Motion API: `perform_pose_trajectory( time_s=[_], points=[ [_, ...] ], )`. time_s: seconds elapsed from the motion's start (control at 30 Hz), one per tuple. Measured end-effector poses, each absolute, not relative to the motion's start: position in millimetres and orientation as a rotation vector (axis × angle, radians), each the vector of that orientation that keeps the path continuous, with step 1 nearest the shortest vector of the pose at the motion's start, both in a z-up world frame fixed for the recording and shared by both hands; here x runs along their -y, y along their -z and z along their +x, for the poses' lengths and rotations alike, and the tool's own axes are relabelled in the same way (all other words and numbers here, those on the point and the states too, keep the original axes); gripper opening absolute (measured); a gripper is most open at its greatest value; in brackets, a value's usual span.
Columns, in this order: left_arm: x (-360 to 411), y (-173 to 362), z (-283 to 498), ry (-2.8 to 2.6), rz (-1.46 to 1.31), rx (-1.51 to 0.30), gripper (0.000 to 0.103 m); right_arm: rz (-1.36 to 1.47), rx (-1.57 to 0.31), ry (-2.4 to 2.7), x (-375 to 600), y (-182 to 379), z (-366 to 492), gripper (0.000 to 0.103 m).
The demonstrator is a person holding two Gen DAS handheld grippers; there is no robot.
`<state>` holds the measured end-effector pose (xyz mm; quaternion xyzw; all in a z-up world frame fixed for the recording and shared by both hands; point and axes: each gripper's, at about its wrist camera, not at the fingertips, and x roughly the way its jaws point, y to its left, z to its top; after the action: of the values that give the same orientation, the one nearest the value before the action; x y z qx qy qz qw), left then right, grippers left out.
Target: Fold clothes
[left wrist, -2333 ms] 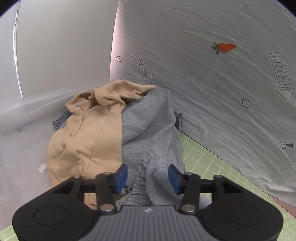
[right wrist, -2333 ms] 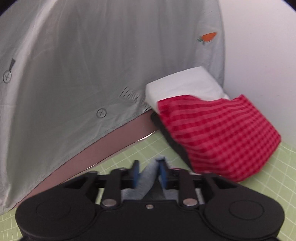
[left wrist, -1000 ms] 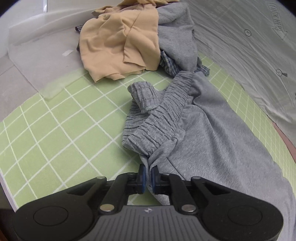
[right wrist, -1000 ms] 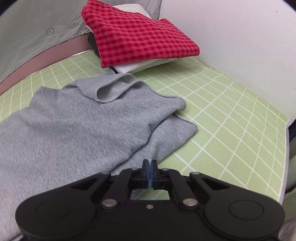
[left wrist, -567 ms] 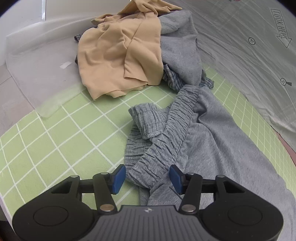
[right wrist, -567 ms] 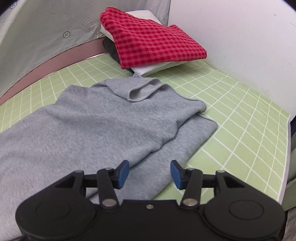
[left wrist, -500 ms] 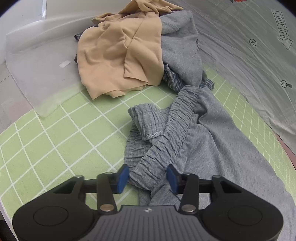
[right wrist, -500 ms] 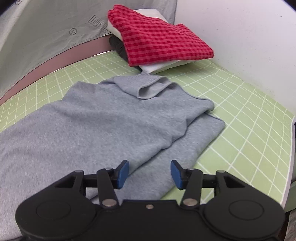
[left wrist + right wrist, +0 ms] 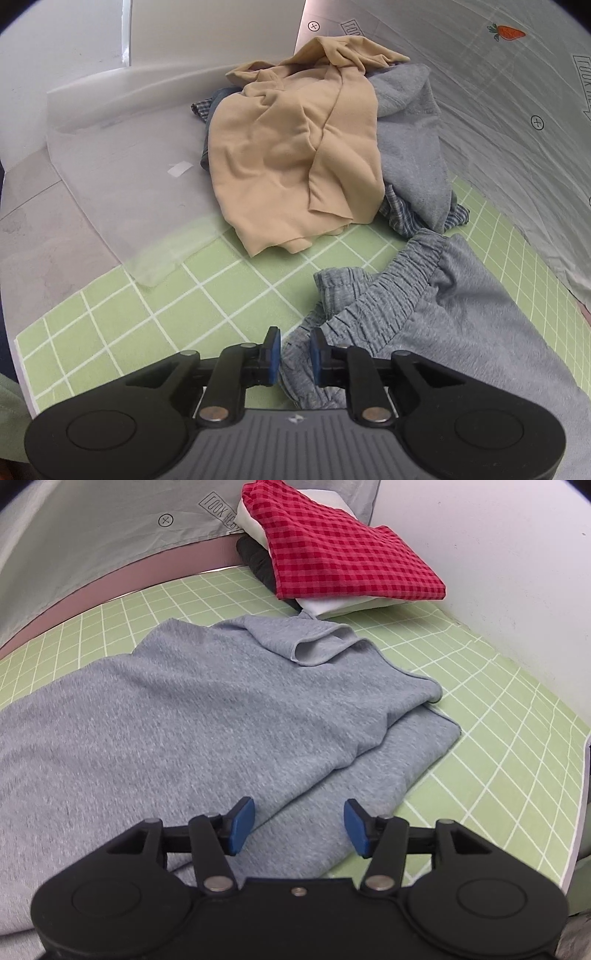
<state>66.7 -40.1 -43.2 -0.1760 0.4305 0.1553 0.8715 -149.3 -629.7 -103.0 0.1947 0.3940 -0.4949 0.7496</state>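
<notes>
Left gripper [image 9: 294, 350] narrowed around grey sweatpants [image 9: 436, 332] waistband, not fully clamped. Right gripper [image 9: 299, 825] spread wide above the leg end.

Each tool was a matte black body with two round, disc-like lobes at its outer corners. The left gripper [image 9: 293, 354] carried a grey ribbed panel in the middle of its body, stamped with a small pale logo. The right gripper [image 9: 299, 825] had a plain black centre with one small silver screw. On both, black linkage arms pivoted on silver round-headed screws and ended in blue pads [image 9: 242, 825]. A patch of green sleeve [image 9: 9, 421] showed beside the left tool's outer lobe.
</notes>
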Motion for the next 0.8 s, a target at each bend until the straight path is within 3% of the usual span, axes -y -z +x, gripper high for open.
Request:
perform_pose_trajectory(
  time_s=[0.1,0.27,0.4,0.5,0.8],
  points=[
    [55,35,55,-0.319,-0.397,-0.891,0.034,0.451,-0.849,1.060,628,99,-156,0.056],
    [108,23,33,-0.197,-0.371,-0.928,0.038,0.436,-0.807,1.005,622,87,-174,0.069],
    [167,22,12,-0.073,-0.315,-0.959,0.041,0.416,-0.756,0.936,625,82,-188,0.098],
    [206,29,1,-0.015,-0.257,-0.989,0.042,0.380,-0.753,0.903,634,81,-195,0.102],
    [267,59,-9,-0.021,-0.219,-1.078,0.043,0.274,-0.770,0.879,680,77,-215,0.102]
  ],
)
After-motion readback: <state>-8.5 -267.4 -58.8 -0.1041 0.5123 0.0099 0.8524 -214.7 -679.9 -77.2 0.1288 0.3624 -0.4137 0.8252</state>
